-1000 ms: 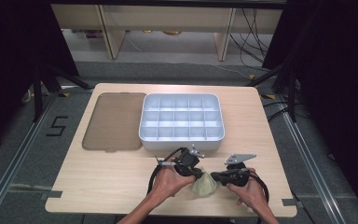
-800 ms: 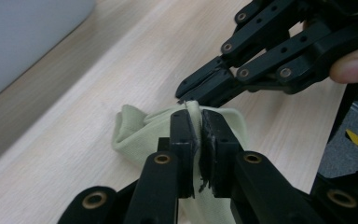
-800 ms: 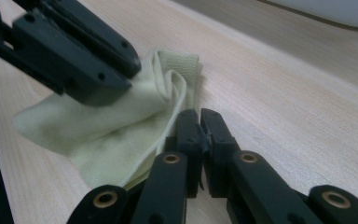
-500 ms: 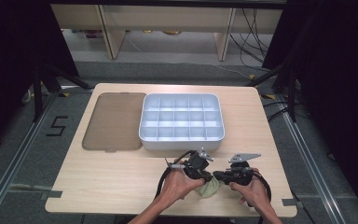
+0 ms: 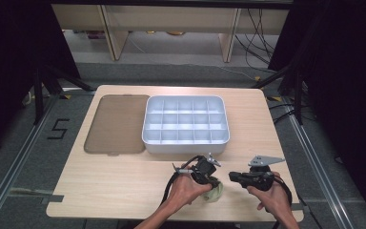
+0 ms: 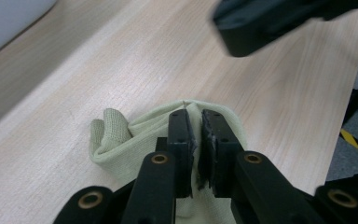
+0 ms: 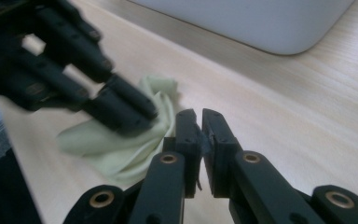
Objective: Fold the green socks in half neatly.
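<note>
A crumpled pale yellow-green cloth (image 5: 215,195) lies on the wooden table near its front edge. My left gripper (image 5: 213,184) points down into it, and its jaws are shut on a fold of the cloth (image 6: 121,140), which bunches around the left gripper's tips (image 6: 193,114). My right gripper (image 5: 231,176) hovers just right of the cloth, its jaws shut with nothing between them. In the right gripper view the right gripper (image 7: 199,114) sits beside the cloth (image 7: 121,156), with the left gripper (image 7: 137,114) pressed into it.
A white compartment tray (image 5: 186,143) stands behind both hands at mid table, and its wall shows in the right gripper view (image 7: 242,23). A brown flat lid (image 5: 116,124) lies to its left. The table's front edge runs close below the hands.
My right gripper has drawn away from the cloth, to the right and a little up. My left gripper has shifted slightly right and stays on the cloth.
</note>
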The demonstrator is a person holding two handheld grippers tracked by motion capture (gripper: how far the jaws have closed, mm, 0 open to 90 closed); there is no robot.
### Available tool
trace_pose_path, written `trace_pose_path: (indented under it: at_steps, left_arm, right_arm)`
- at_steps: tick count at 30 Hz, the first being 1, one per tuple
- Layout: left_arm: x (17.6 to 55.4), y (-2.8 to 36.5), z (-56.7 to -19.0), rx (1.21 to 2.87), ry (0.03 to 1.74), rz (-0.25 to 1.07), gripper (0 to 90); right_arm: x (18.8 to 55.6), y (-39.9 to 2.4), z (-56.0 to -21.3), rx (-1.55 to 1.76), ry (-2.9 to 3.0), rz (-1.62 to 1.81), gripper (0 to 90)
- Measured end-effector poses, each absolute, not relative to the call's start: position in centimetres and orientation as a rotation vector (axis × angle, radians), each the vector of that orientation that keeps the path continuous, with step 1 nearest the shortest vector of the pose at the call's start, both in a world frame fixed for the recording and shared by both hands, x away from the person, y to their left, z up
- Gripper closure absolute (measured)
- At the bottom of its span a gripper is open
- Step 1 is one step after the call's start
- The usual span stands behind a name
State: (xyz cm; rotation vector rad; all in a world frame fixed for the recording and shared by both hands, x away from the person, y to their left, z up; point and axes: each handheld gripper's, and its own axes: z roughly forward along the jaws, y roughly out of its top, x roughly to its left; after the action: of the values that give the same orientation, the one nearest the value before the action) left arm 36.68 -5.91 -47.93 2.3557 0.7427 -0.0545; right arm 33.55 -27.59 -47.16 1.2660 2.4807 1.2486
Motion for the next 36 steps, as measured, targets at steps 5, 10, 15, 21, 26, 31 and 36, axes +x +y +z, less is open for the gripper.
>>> trace_pose_path:
  at_steps: [5,10,15,21,26,31,36]
  left_arm:
    - [36.9,-6.1,-48.2,2.359,0.767,-0.074,81.9]
    - [37.1,-6.1,-48.3,2.361,0.776,-0.095,82.3]
    - [37.3,-6.3,-48.2,2.369,0.789,-0.109,82.2]
    - [37.1,-6.3,-48.1,2.367,0.781,-0.103,79.8]
    - [36.6,-6.4,-47.7,2.367,0.738,-0.075,73.9]
    - [36.3,-6.1,-47.1,2.315,0.735,-0.064,72.0]
    - [36.2,-5.6,-46.7,2.302,0.737,-0.065,72.4]
  right_arm:
    - [31.9,-28.7,-47.4,1.251,2.505,1.278,85.7]
    - [30.6,-28.5,-47.3,1.184,2.518,1.285,86.0]
    - [30.2,-27.2,-47.6,1.099,2.558,1.269,86.0]
    - [30.2,-26.4,-47.9,1.106,2.591,1.246,85.9]
    - [31.1,-27.2,-48.1,1.137,2.560,1.222,86.0]
    - [31.8,-27.8,-47.9,1.175,2.519,1.239,85.9]
    - [32.9,-27.6,-47.7,1.187,2.485,1.250,86.0]
